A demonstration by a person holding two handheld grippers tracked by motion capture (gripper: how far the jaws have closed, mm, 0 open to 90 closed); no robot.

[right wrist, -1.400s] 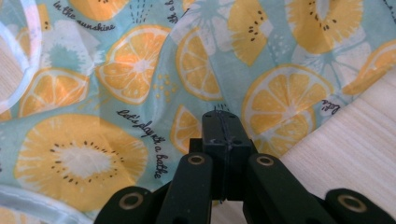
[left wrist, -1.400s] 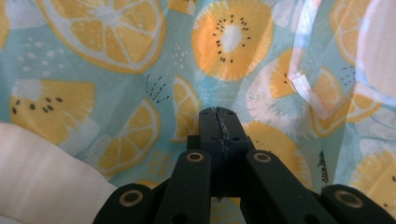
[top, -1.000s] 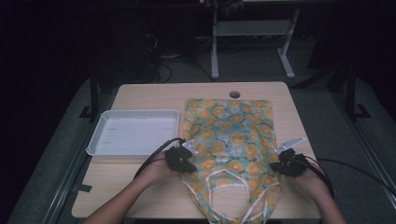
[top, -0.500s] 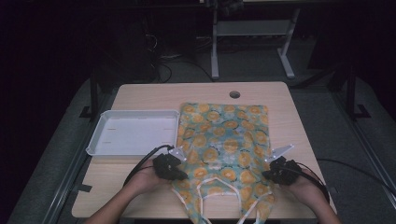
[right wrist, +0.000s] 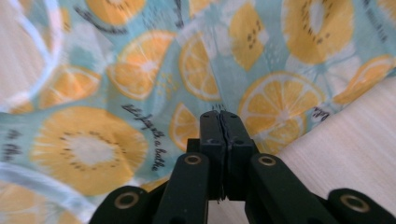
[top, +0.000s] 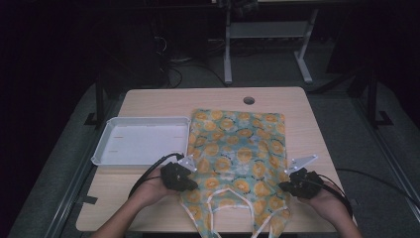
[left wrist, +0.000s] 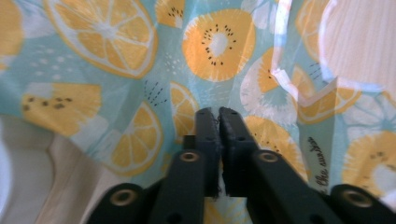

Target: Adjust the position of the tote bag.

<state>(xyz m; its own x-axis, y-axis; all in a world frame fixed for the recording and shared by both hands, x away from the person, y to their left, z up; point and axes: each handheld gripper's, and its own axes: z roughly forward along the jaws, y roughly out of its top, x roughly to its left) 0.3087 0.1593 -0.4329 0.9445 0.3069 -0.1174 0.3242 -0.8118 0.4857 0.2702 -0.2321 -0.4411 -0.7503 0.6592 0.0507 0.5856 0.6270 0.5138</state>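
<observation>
The fruit cloth (top: 237, 158) lies flat on the counter (top: 163, 101), a bit to the right of the middle. Its strap end (top: 230, 192) is nearest the person and looks to hang a little over the near edge.

The left tongs (top: 193, 185) sit at the cloth's left side. Their jaws have just been opening, and in the left gripper view the left tongs (left wrist: 218, 112) show only a thin slit. No cloth shows in that slit; the cloth lies just past the tips. The right tongs (top: 281, 186) sit at the cloth's right side. In the right gripper view the right tongs (right wrist: 220, 114) are pressed tight together. I cannot tell if they pinch a bit of cloth.

I think the step is laying the cloth out smooth, and it is almost done. Next, both tongs need to let go all the way and lift up gently, so the cloth does not get dragged or bunched.

A white tray (top: 106, 153) sits just beside the cloth's far left corner, so there is little room there. The right side has a thin strip of bare counter. The far side, by the small round hole (top: 249, 100), has the most room.
</observation>
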